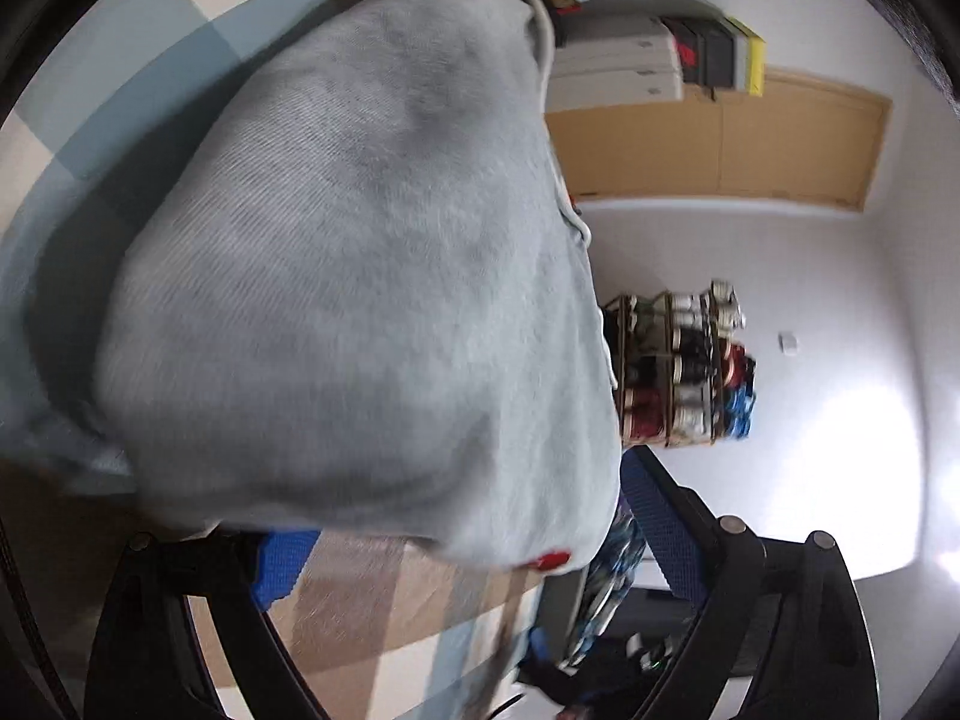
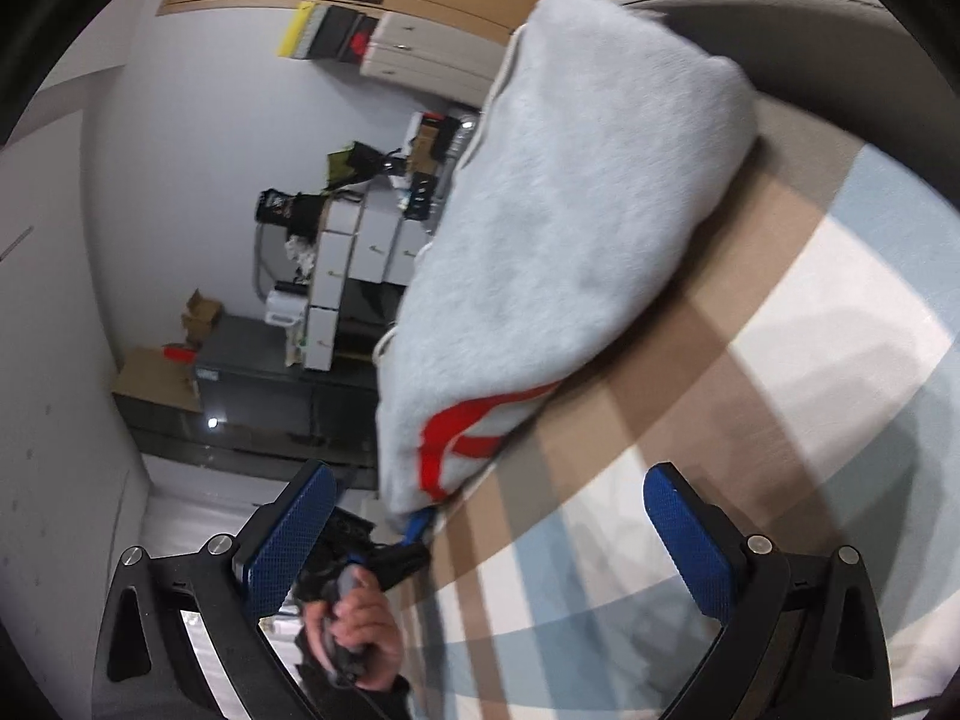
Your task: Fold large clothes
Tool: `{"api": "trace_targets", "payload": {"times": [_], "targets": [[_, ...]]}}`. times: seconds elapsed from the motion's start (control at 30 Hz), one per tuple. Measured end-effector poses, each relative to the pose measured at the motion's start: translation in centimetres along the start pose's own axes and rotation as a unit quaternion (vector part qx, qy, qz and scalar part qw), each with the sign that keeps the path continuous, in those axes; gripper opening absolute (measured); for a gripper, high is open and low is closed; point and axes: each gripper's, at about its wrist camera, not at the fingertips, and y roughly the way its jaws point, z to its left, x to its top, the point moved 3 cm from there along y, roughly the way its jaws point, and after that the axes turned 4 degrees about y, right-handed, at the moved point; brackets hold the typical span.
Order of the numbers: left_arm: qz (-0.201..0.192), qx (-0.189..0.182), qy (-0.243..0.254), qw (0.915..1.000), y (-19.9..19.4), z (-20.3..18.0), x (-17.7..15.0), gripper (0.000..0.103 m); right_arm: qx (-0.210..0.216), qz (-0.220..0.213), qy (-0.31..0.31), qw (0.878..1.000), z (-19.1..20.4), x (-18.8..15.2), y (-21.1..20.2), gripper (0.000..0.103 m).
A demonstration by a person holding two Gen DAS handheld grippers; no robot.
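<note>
1. Right gripper (image 2: 486, 534): jaws spread wide, nothing between the blue pads (image 2: 288, 540). It sits over the checked bedspread (image 2: 780, 420), not touching the cloth.
2. Left gripper (image 1: 462, 546): jaws wide apart. One blue pad (image 1: 660, 522) is clear to the right; the other is mostly hidden under the hem of the grey sweatshirt (image 1: 360, 276). Fabric hangs between the fingers, but I can't see either pad pressing it, so it reads as open.
3. From the right wrist view, a hand (image 2: 360, 630) holds the left gripper's handle just below the garment's lower corner. A blue finger tip reaches that corner.
4. Sweatshirt: bunched in a long heap on the bedspread, red lettering (image 2: 468, 432) at the near end, a white drawstring (image 1: 543, 30) along one edge.
5. Background: white wall, wooden wardrobe doors (image 1: 720, 144), shoe rack (image 1: 678, 372), white drawers (image 2: 354, 252), dark cabinet (image 2: 264, 396).
</note>
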Motion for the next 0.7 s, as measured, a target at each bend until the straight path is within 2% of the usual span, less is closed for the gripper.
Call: {"api": "trace_targets", "payload": {"times": [0.17, 0.23, 0.3, 0.37, 0.5, 0.57, 0.6, 0.63, 0.7], "targets": [[-0.014, 0.014, 0.037, 0.9991, -0.1, -1.5, -0.3, 0.091, -0.018, -0.022, 0.013, 1.000, -1.3, 2.2, 0.0, 0.103], [-0.036, 0.001, 0.053, 0.9979, -0.7, -1.9, -0.9, 0.091, -0.042, -0.024, 0.022, 0.999, -2.0, 3.1, 0.3, 0.103], [-0.053, -0.009, 0.069, 0.9962, -0.9, -1.7, -1.5, 0.091, -0.039, -0.035, 0.027, 0.998, -2.0, 3.8, 0.3, 0.103], [-0.064, -0.012, 0.088, 0.9939, -1.0, -1.5, -1.8, 0.091, -0.056, -0.040, 0.021, 0.997, -1.8, 4.6, 0.8, 0.103], [-0.088, -0.030, 0.130, 0.9872, -1.1, -1.5, -2.2, 0.091, -0.084, -0.046, 0.024, 0.995, -1.9, 6.2, 2.0, 0.103], [-0.095, -0.031, 0.162, 0.9817, -0.9, -1.5, -2.3, 0.091, -0.091, -0.060, 0.019, 0.994, -1.6, 6.9, 2.4, 0.103], [-0.100, -0.031, 0.189, 0.9763, -1.0, -1.5, -2.7, 0.091, -0.095, -0.063, 0.016, 0.993, -1.4, 7.0, 2.5, 0.103], [-0.103, -0.021, 0.214, 0.9712, -0.9, -1.8, -3.2, 0.092, -0.103, -0.066, 0.009, 0.992, -1.2, 7.5, 2.9, 0.103], [-0.085, 0.010, 0.225, 0.9706, -0.6, -2.2, -3.1, 0.092, -0.111, -0.074, 0.001, 0.991, -1.0, 8.1, 3.3, 0.103]]}}
